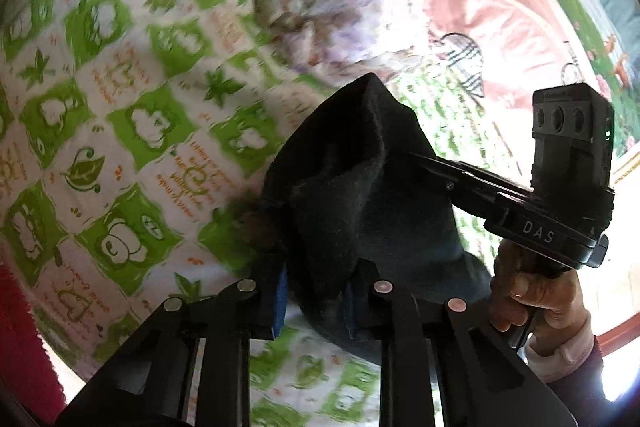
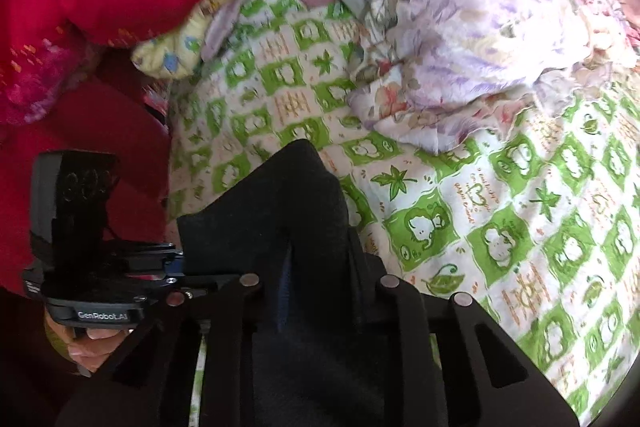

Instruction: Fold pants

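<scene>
While clamped: two claws, one pants.

The left gripper has its jaws closed on a bunch of black cloth, fingers pointing forward. The right gripper is clamped on black cloth too, just beside the left one. A bare hand wraps the right gripper's handle from below

Black pants bunch over both tongs' fingertips, hiding them; the green-patterned bedsheet is motion-blurred.
</scene>
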`<state>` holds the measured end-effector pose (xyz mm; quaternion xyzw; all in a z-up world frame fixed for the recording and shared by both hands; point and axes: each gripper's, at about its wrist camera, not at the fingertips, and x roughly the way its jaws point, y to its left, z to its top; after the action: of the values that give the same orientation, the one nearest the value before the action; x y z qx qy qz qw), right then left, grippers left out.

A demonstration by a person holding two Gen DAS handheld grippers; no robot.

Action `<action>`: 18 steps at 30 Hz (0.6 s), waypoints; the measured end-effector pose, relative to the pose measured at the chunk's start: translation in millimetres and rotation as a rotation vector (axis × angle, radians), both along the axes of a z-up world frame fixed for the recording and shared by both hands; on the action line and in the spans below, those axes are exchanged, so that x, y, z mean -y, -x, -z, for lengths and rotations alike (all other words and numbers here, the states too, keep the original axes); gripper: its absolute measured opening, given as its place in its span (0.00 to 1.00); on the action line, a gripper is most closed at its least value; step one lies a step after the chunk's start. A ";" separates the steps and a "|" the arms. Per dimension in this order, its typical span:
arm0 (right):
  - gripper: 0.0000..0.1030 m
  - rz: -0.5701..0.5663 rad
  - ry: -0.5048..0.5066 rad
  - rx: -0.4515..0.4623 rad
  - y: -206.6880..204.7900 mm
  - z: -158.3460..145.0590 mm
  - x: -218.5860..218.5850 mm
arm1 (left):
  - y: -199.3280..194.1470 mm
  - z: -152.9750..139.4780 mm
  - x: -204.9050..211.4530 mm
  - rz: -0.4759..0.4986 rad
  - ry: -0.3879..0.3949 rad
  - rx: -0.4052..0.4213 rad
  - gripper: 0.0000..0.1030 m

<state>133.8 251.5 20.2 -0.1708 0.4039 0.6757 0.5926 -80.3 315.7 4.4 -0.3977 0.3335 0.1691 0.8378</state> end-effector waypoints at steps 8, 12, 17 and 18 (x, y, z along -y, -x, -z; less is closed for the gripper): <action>0.22 0.095 -0.140 -0.041 -7.0 -50.3 70.0 | -5.6 -56.7 35.4 0.101 -0.070 0.100 0.20; 0.18 0.153 -0.210 -0.030 -11.9 -66.7 115.3 | -16.7 -87.7 71.6 0.204 -0.125 0.153 0.20; 0.17 0.238 -0.286 -0.027 -17.8 -77.2 175.6 | -35.7 -111.0 120.5 0.312 -0.187 0.189 0.20; 0.17 0.257 -0.299 -0.029 -19.3 -77.4 187.7 | -40.9 -114.4 135.1 0.343 -0.200 0.195 0.20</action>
<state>153.2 63.9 97.7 -0.0181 0.3261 0.6495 0.6866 -39.4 180.6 118.8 -0.2645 0.2954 0.0171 0.9179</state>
